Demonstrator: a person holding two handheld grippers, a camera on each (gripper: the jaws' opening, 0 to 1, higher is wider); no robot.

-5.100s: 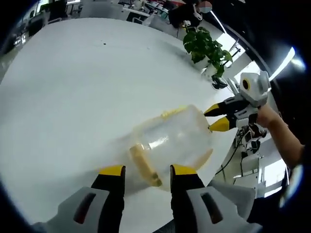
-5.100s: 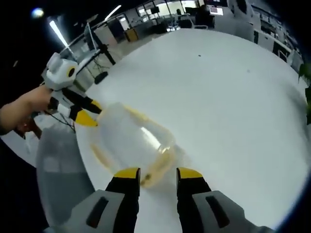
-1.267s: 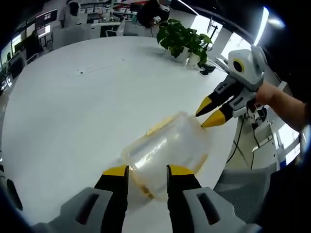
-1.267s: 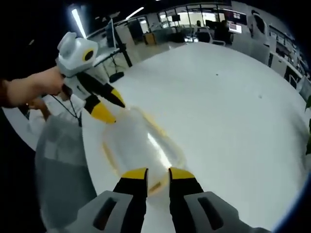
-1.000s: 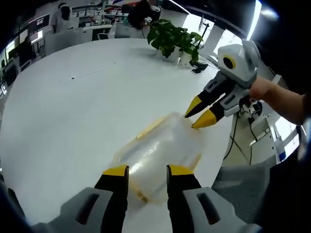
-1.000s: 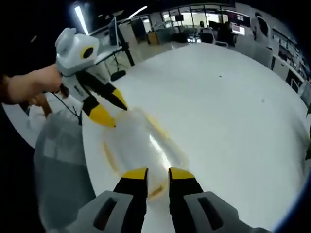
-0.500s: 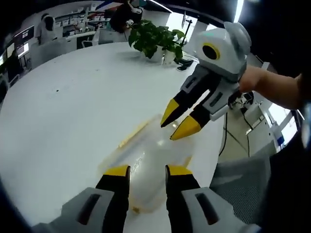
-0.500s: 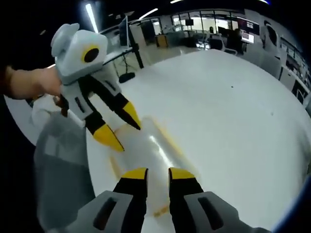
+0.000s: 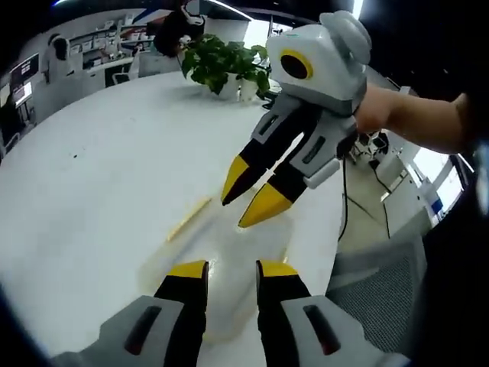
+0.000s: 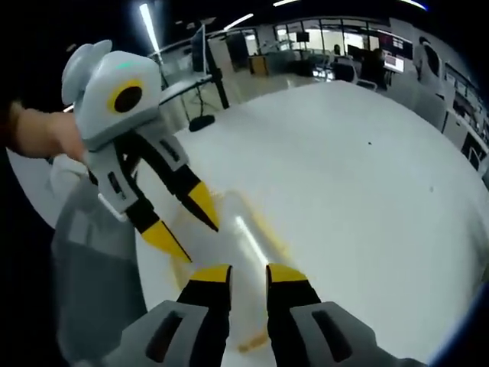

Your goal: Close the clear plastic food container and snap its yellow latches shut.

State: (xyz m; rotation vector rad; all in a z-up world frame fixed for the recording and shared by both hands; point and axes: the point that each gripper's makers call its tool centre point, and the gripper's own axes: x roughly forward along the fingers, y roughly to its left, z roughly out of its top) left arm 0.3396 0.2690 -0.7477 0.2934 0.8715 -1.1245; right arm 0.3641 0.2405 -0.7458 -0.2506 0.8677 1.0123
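A: Where is the clear container [image 9: 229,264] sitting?

B: It is lying on the white table [image 9: 92,183], close to the edge, between the two grippers. In the right gripper view the container [image 10: 229,245] is showing a bright glare along its top and a yellow latch [image 10: 256,342] at the end nearest the camera. In the left gripper view another yellow latch [image 9: 189,219] is running along its far side.

A: How are the grippers standing?

B: The left gripper [image 9: 231,269] is holding its jaws a little apart, hovering over the near end; I cannot tell whether the tips are touching the plastic. The right gripper [image 10: 239,274] is doing the same from the opposite end, jaws slightly parted with nothing between them. Each one is also reaching into the other's view, tips pointing down at the lid.

A: How is it going to handle?

B: I am judging it light, thin-walled and slick, so it is likely to be sliding on the smooth table under a sideways push. The walls are probably flexing, so pressing down on the lid's rim near a latch looks safer than pressing mid-lid. Each latch is best taken at its free edge and pushed toward the wall while the other gripper is bracing the lid.

A: Anything else around?

B: A potted plant [image 9: 218,65] is standing across the table, well apart.
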